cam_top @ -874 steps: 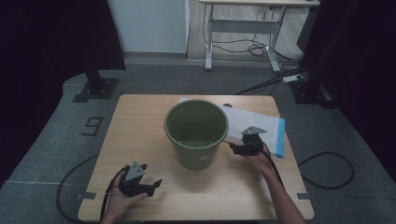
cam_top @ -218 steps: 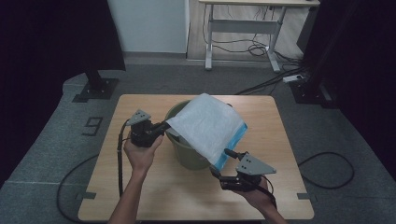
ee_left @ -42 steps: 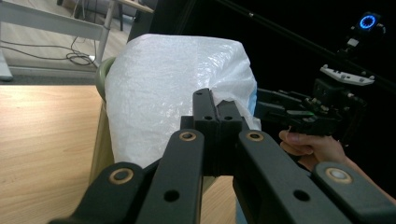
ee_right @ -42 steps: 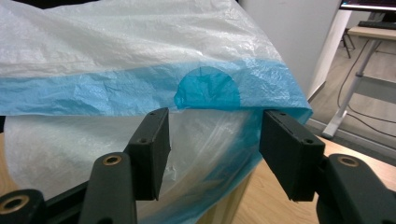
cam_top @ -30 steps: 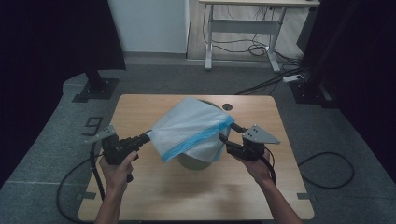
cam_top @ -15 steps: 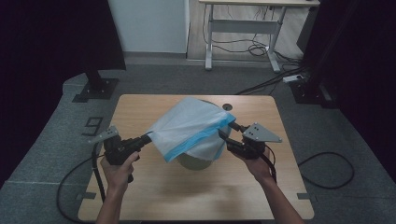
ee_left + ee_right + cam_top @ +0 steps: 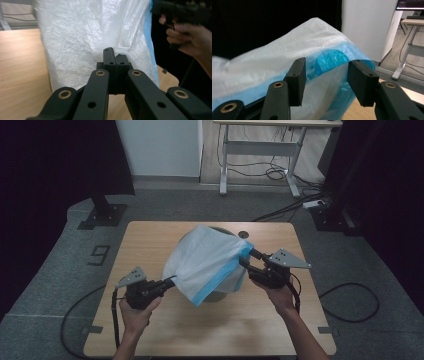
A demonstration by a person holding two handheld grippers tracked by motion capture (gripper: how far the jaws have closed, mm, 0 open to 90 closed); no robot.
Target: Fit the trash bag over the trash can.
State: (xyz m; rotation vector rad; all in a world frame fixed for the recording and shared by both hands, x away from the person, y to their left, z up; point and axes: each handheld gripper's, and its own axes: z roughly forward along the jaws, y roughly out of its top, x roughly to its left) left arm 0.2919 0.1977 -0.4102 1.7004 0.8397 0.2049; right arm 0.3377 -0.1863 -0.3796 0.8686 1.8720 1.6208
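Holding one item aloft: a white plastic liner bag point(image 7: 207, 262) with a blue band along its mouth, stretched between two hand-held grippers above the green bin point(image 7: 220, 295) at the middle of the wooden table point(image 7: 150, 240). Condition against half a second and one second back: near-identical; the bag hangs in the same spread over the bin, both hands at the same stations, the right hand perhaps a touch nearer the bin. Against seven seconds back: the left hand has come from the bin's far-left side down to the near-left, and the bag has been drawn out from a drape over the rim into a taut sheet. Judged meaning: the mouth is being opened for fitting over the rim, a step not yet done. Left gripper point(image 7: 167, 284): jaws pressed together on a pinch of the bag's white film, seen close in the left gripper view point(image 7: 115, 62). Right gripper point(image 7: 245, 261): jaws standing wide in the right gripper view point(image 7: 325, 75), the blue hem point(image 7: 332, 58) lying between and behind them; whether either pad touches the film I cannot tell. Writing: a large numeral 9 point(image 7: 100, 255) marked on the grey floor left of the table; no brand or label legible on bag, bin or grippers.
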